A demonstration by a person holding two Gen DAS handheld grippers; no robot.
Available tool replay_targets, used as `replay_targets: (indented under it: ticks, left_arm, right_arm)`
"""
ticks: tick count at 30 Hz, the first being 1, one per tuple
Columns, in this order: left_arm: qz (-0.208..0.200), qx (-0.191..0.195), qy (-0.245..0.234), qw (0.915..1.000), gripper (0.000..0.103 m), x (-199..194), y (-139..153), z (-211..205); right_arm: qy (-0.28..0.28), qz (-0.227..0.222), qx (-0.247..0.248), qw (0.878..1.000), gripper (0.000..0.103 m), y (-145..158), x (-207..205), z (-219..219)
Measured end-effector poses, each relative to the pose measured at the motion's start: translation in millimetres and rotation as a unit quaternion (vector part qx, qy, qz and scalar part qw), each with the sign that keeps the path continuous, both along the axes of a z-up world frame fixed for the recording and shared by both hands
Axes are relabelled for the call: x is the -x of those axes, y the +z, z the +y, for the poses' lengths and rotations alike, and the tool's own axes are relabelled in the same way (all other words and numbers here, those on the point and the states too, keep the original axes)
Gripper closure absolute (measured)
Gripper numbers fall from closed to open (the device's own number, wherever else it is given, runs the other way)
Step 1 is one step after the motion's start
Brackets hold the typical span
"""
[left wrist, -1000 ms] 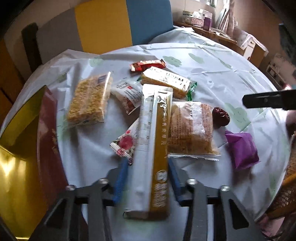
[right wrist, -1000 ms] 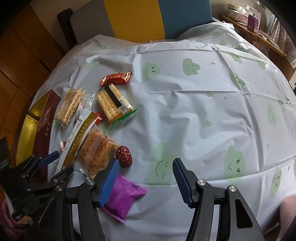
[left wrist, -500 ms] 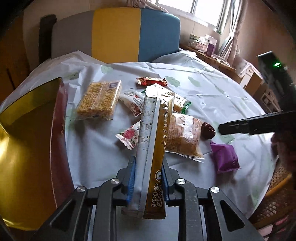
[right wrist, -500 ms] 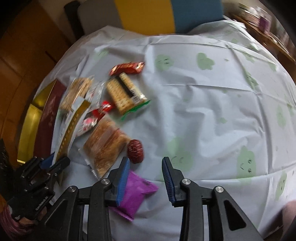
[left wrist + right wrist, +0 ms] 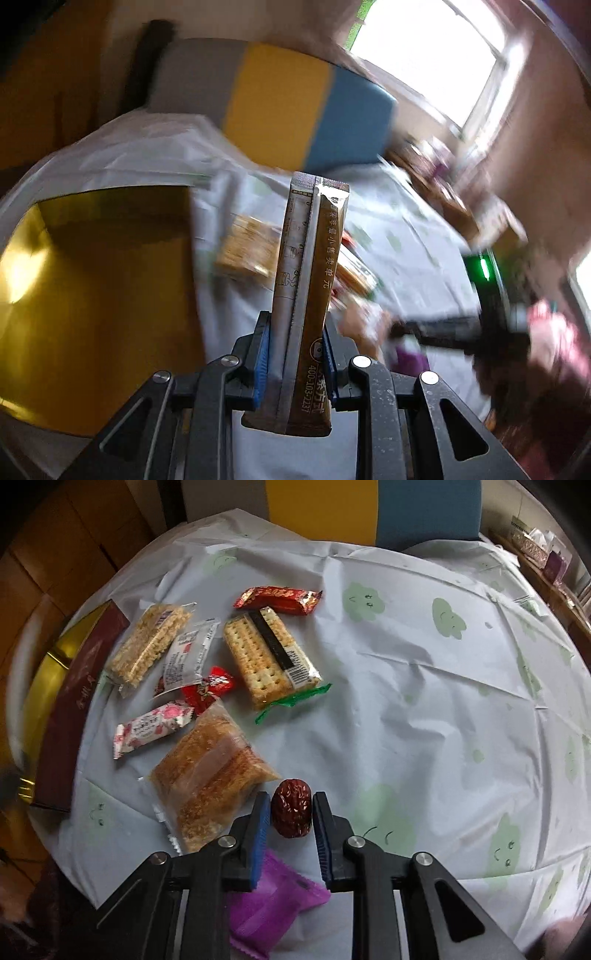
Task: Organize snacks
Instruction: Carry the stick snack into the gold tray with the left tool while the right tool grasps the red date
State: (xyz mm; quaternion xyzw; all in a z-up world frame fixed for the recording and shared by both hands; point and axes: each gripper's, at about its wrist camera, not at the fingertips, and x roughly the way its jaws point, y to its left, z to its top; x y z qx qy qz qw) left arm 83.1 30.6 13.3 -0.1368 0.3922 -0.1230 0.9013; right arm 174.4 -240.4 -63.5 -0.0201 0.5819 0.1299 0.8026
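Gold box (image 5: 55, 653): one, at the table's left edge.
Left gripper (image 5: 295, 354): clamped on one long brown-and-grey sachet (image 5: 306, 295), held upright off the table beside the box.
Loose snacks on the tablecloth (image 5: 424, 701): seven wrapped packs, among them one cracker pack (image 5: 266, 657) and one purple pack (image 5: 269, 901).
Right gripper (image 5: 291, 816): jaws just closing, blue pads against one red date (image 5: 291, 812) on the cloth.
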Motion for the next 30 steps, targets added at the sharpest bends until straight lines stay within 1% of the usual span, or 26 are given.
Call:
replay_targets:
  ticks: [2,5,9,12,14,15,16,17,18,21,22,26,30]
  left_arm:
    - [0.013,0.019,0.053,0.9983,0.078,-8.1,3.9,30.8]
    - [0.035,0.015,0.128,0.9911,0.078,-21.5,1.1,70.8]
    - [0.087,0.035,0.183,0.9787,0.078,-40.6,-16.8,104.4]
    - [0.113,0.033,0.193,0.9742,0.077,-60.3,-30.4,108.1]
    - [0.140,0.035,0.198,0.9696,0.076,-71.8,-40.5,104.7]
    - [0.148,0.046,0.196,0.9684,0.070,-76.7,-46.5,100.5]
    - [0.147,0.052,0.190,0.9694,0.064,-83.5,-49.4,99.0]
    - [0.143,0.052,0.187,0.9705,0.062,-85.7,-51.0,95.5]
    - [0.140,0.043,0.188,0.9713,0.061,-87.9,-52.4,91.2]
    - [0.120,0.021,0.173,0.9773,0.060,-83.4,-48.9,81.0]
    - [0.116,0.009,0.171,0.9785,0.060,-81.3,-47.7,78.7]
    - [0.098,-0.017,0.164,0.9815,0.060,-61.8,-43.4,75.7]
    - [0.076,-0.037,0.160,0.9835,0.060,-32.7,-34.8,75.8]
  right_arm:
    - [0.005,-0.006,0.014,1.000,0.080,-0.1,1.3,2.0]
    - [0.009,-0.009,0.024,1.000,0.080,-1.8,5.4,5.8]
    - [0.009,-0.009,0.029,1.000,0.080,-2.2,7.8,8.3]
    - [0.012,-0.011,0.032,0.999,0.080,-3.1,7.8,7.6]
    - [0.015,-0.012,0.035,0.999,0.080,-2.5,6.8,8.0]
    - [0.016,-0.012,0.036,0.999,0.080,-3.0,6.3,8.2]
    - [0.016,-0.012,0.036,0.999,0.080,-2.9,6.3,8.2]
    - [0.016,-0.012,0.036,0.999,0.080,-2.9,6.6,8.6]
    - [0.016,-0.012,0.037,0.999,0.080,-2.6,6.1,8.1]
    - [0.021,-0.015,0.041,0.999,0.080,-2.4,6.6,8.0]
    - [0.022,-0.016,0.043,0.999,0.080,-2.7,6.6,8.3]
    - [0.027,-0.018,0.050,0.998,0.080,-3.7,6.2,11.1]
    - [0.027,-0.019,0.050,0.998,0.080,-4.4,6.2,12.2]
